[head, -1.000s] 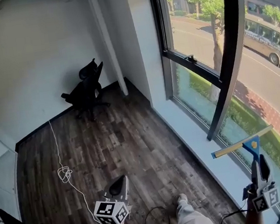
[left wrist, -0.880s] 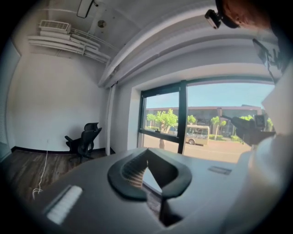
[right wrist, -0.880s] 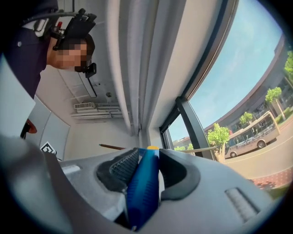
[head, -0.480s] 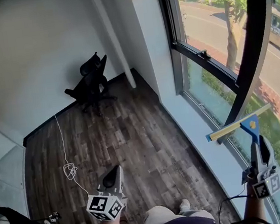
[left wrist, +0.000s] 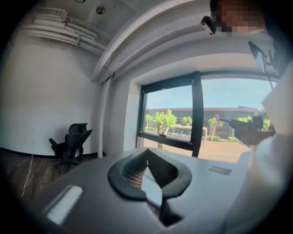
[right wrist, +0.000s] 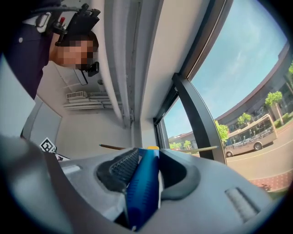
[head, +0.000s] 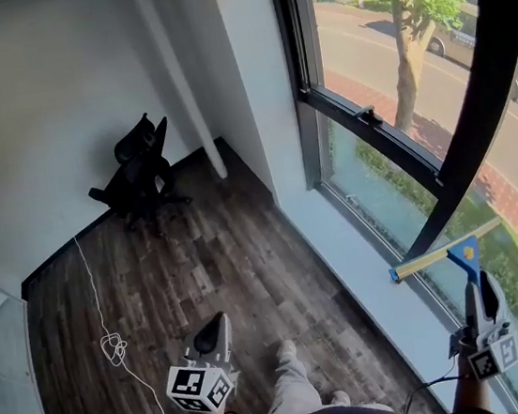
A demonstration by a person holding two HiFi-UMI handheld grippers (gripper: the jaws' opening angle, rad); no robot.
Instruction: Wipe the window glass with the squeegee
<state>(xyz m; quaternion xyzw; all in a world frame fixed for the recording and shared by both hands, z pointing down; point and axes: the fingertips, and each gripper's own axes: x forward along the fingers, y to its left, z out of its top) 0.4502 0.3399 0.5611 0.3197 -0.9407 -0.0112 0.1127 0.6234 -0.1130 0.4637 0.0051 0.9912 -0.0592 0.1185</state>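
Squeegee [head: 447,255] held up at the window glass [head: 386,203]

The right gripper [head: 479,288] clamps the squeegee's ribbed blue plastic handle. Its long, thin yellowish blade sits close to the window's lower pane, at the foot of the slanted black frame bar, as it did half a second ago. The left gripper [head: 215,330], jaws pressed together on nothing, hangs well inside the window over the dark wood-plank floor [head: 198,247]. The person's foot has stepped forward.

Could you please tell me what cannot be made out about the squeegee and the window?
Head view: whether the squeegee blade touches the glass; the angle hides any gap.
Right gripper view: the blade's middle, behind the right gripper shut on the squeegee.
Head view: the window's right side, cut off by the edge.
Streaks on the glass: too fine.
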